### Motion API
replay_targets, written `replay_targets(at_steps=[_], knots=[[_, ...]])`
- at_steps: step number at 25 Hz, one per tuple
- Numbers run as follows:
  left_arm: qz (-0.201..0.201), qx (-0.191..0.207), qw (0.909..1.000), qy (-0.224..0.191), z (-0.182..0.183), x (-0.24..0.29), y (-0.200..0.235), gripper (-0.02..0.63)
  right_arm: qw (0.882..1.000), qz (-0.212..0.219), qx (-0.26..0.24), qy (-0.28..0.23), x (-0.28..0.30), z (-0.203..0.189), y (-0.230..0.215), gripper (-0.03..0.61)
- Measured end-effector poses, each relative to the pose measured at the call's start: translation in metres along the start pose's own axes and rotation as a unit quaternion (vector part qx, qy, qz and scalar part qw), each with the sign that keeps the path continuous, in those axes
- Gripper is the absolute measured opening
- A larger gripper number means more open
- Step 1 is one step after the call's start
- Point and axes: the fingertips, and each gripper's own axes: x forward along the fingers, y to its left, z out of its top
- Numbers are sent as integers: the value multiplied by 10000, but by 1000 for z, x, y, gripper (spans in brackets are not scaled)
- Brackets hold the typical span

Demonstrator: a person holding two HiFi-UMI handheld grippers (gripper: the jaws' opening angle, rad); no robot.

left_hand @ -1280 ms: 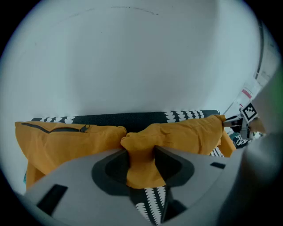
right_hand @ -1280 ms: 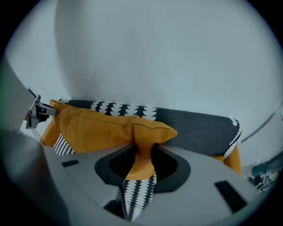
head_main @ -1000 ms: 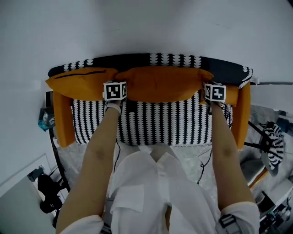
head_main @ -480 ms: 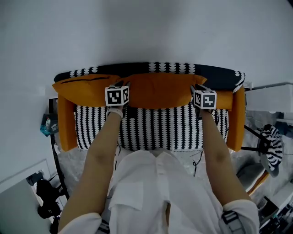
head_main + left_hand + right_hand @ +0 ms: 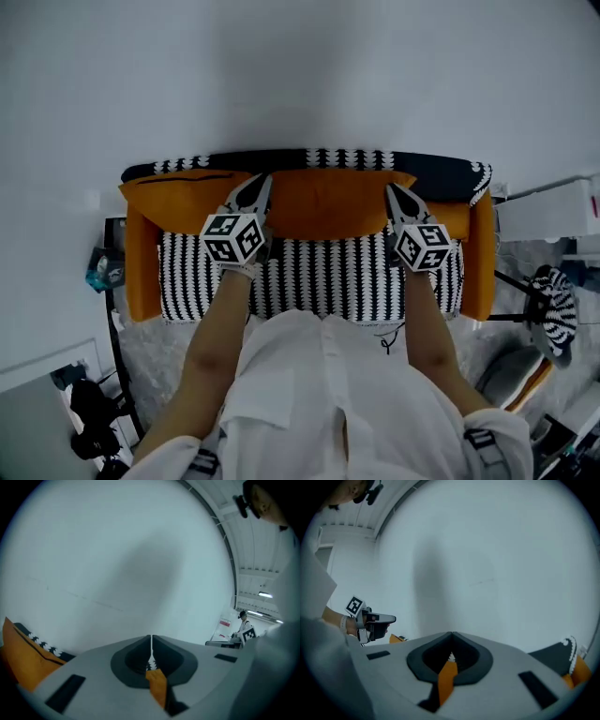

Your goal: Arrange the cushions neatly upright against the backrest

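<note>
Now, left gripper (image 5: 263,180) and right gripper (image 5: 392,190), fingers pinched shut on middle cushion (image 5: 328,202) — earlier apart

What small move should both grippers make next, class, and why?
Probably lift both ends together and stand the middle cushion against the backrest. The left gripper and right gripper are each shut on orange fabric at its two ends, so it is held ready. From above it looks slumped rather than upright.
</note>
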Motion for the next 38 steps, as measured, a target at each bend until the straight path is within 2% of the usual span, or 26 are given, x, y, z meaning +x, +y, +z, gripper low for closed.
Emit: replay_targets(at_steps=[4, 7, 16, 20, 28, 33, 38], knots=[[-133, 296, 9983, -474, 26, -22, -21, 15, 9980, 145, -374, -496, -18, 43, 22, 8], [-61, 505, 9958, -761, 38, -43, -29, 15, 9957, 178, -488, -773, -34, 63, 30, 8], [-44, 840, 9888, -1236, 59, -95, -62, 15, 9907, 357, -609, -1165, -82, 81, 49, 8], [-50, 726, 9873, -1414, 57, -108, -70, 15, 9887, 454, -792, -1190, -93, 79, 56, 8], [-197, 812, 9875, -1338, 34, -147, -80, 15, 9882, 332, -791, -1267, -134, 57, 86, 8], [-429, 810, 9859, -1400, 10, -204, -90, 15, 9875, 151, -842, -1327, -184, 32, 124, 8], [-527, 920, 9835, -1468, -14, -281, -96, 15, 9864, 54, -829, -1418, -240, -3, 183, 8]])
